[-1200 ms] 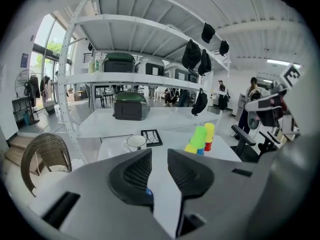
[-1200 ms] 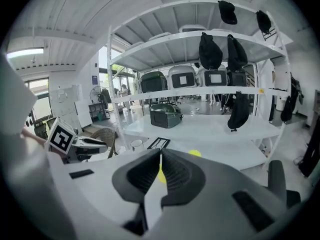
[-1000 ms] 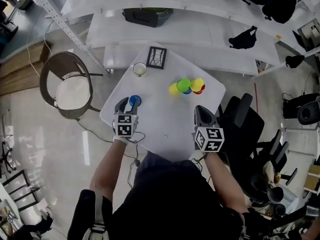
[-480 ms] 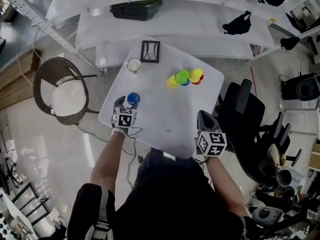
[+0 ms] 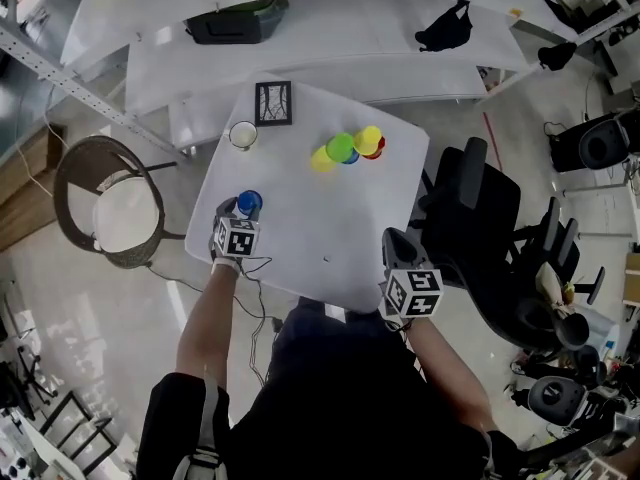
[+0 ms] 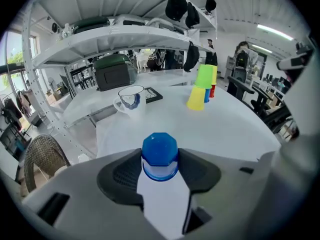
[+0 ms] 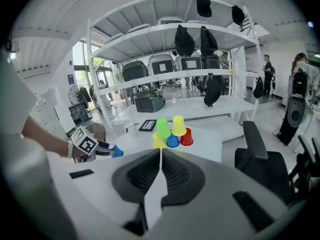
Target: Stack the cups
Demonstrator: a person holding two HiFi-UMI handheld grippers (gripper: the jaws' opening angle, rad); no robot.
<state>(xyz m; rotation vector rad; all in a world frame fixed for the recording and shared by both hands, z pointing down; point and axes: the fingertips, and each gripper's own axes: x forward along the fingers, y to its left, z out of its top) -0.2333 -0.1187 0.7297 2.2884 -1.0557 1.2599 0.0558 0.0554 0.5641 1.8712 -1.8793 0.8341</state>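
Observation:
An upturned blue cup [image 6: 160,156] stands near the table's left edge [image 5: 200,236], between the jaws of my left gripper [image 5: 238,210]. Those jaws have just been closing, and both pads now lie against the cup's sides. At the far middle of the table is a cup pyramid. A green cup [image 7: 163,128] and a yellow cup [image 7: 178,125] sit on a row made up of a yellow cup [image 7: 157,143], a blue cup [image 7: 173,142] and a red cup [image 7: 186,137]. My right gripper [image 5: 393,240] is shut and empty at the front right edge.
A white mug [image 5: 242,134] and a black picture frame [image 5: 273,102] stand at the table's far left corner. A wicker chair [image 5: 105,203] is left of the table and a black office chair [image 5: 470,218] is right of it. White shelves [image 5: 330,8] run behind.
My left gripper has come down around the blue cup, with its jaws now at the cup's sides. My right gripper drew back toward the front right edge, still shut.

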